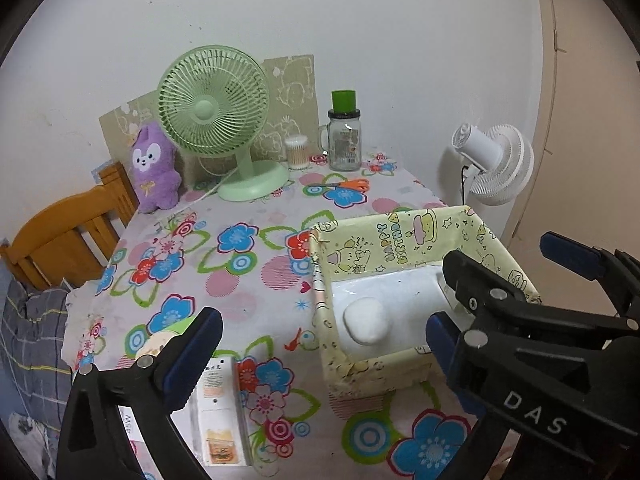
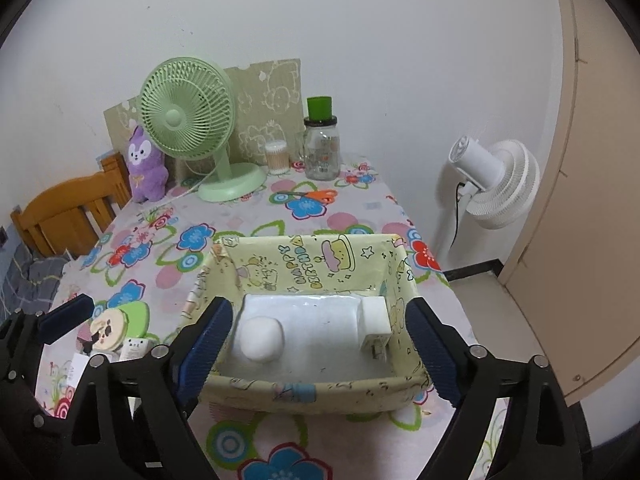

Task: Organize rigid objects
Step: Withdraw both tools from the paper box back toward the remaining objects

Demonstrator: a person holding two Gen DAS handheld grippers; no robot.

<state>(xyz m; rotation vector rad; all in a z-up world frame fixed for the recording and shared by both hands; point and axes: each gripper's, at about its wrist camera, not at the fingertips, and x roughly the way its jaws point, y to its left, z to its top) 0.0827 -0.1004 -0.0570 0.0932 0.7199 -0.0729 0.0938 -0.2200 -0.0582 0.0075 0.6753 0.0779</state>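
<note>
A yellow cartoon-print box (image 2: 304, 268) stands on the flowered table near its right edge. Inside lie a white rounded lump (image 2: 262, 338) and a white plug adapter (image 2: 374, 326). My right gripper (image 2: 320, 348) hangs open above the box's near wall, nothing between its pads. My left gripper (image 1: 320, 356) is open and empty to the left of the box (image 1: 384, 240), over the cloth. The lump (image 1: 364, 320) shows in the left wrist view too. The right gripper (image 1: 516, 264) covers most of the adapter there. Flat white packets (image 1: 218, 412) and a round green-and-cream item (image 2: 116, 326) lie by the left gripper.
At the table's back stand a green desk fan (image 1: 212, 120), a purple plush (image 1: 154, 168), a cotton swab tub (image 1: 297, 152) and a glass jar with a green lid (image 1: 345, 136). Orange scissors (image 1: 352, 185) lie nearby. A wooden chair (image 1: 68, 236) is left, a white floor fan (image 2: 496, 184) right.
</note>
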